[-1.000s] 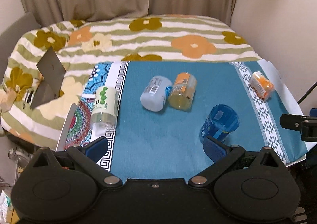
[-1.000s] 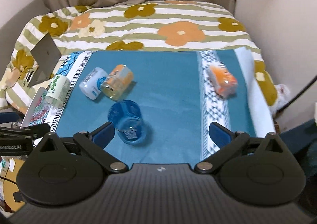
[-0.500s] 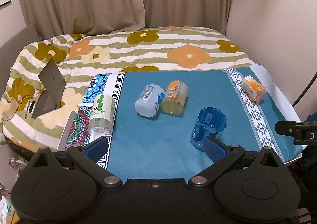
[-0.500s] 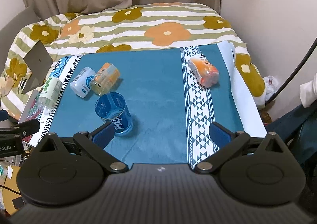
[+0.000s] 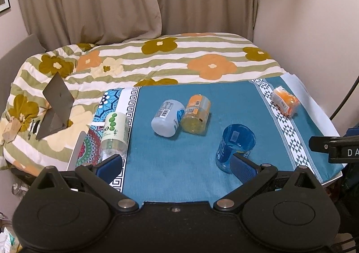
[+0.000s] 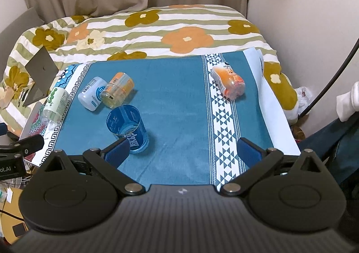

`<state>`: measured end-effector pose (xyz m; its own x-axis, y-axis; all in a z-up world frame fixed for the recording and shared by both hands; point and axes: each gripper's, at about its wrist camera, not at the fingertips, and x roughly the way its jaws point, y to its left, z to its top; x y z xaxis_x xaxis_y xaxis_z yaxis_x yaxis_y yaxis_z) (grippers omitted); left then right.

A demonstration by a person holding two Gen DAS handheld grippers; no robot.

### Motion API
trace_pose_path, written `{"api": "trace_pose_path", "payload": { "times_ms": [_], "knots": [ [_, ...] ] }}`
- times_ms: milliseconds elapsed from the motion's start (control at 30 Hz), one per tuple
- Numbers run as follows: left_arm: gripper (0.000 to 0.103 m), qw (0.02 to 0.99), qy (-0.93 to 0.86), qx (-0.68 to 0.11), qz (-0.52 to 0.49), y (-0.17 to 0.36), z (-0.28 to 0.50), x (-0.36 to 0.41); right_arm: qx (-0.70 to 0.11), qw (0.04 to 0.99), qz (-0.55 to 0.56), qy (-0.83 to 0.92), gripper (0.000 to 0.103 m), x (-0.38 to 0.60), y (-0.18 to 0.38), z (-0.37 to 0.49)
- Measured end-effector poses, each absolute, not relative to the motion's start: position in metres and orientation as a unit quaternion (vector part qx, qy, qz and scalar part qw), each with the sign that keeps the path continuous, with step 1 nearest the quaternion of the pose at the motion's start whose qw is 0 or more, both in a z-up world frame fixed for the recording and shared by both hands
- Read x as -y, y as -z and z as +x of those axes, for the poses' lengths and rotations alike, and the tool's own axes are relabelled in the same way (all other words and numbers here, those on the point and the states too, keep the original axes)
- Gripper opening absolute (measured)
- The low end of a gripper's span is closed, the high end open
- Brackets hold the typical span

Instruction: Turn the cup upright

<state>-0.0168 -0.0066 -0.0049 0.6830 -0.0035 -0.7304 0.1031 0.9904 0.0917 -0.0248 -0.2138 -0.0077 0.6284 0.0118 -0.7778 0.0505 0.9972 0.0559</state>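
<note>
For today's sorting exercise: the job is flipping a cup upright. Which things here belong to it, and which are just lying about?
Job:
blue cup
left gripper
right gripper

Lying about:
white bottle
orange-labelled jar
green-dotted bottle
orange packet

Indoor light, warm and even, moderately bright; source itself out of frame. Shadows soft and short: a faint one right of the blue cup (image 6: 126, 128), another under the orange bottle (image 6: 227, 82). No hard glare; weak sheen on the cup rim. Strong fisheye bending in both views: curtain (image 5: 94, 2) and wall lines bow, corners vignette to black. Centre sharp; slight softness toward edges. Mild compression noise.
</note>
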Motion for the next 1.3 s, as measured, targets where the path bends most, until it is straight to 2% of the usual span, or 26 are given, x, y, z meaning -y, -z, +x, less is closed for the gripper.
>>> {"api": "trace_pose_path", "payload": {
  "times_ms": [1300],
  "knots": [
    [0.103, 0.921, 0.038, -0.385, 0.049, 0.004, -0.007, 0.001, -0.435, 0.899, 0.042, 0.018, 0.103, 0.209, 0.014, -0.012]
  ]
}}
